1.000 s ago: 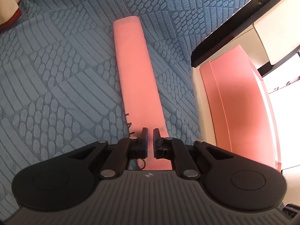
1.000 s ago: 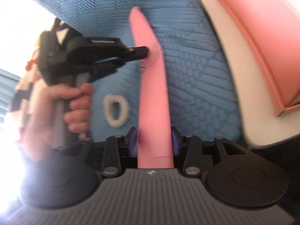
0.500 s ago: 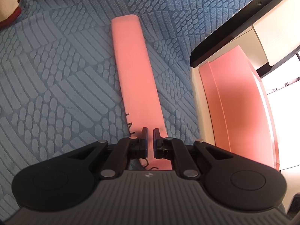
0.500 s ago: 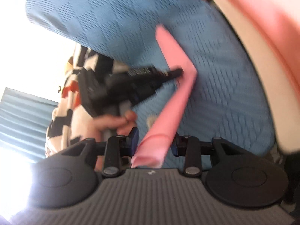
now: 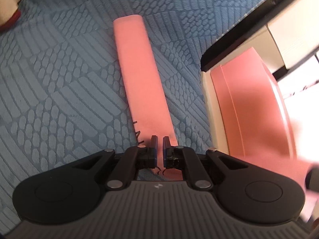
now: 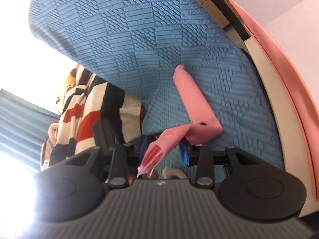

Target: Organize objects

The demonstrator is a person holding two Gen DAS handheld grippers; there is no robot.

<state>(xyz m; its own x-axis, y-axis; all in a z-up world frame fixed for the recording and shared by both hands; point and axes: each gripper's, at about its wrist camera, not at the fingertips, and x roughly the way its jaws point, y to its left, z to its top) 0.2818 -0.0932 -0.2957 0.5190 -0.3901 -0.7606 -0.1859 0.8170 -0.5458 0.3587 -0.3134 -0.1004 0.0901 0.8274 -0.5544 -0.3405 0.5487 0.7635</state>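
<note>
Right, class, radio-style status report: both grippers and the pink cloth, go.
Left gripper shut, pinning pink cloth on blue bedspread. Right gripper shut on cloth's other end, folding it over. Nothing in the way.

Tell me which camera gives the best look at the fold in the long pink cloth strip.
The right wrist view. There the long pink cloth strip bends sharply, one end raised between the right gripper's fingers over the blue textured bedspread. The left wrist view shows only the flat stretch ahead of the left gripper, with no fold visible.
</note>
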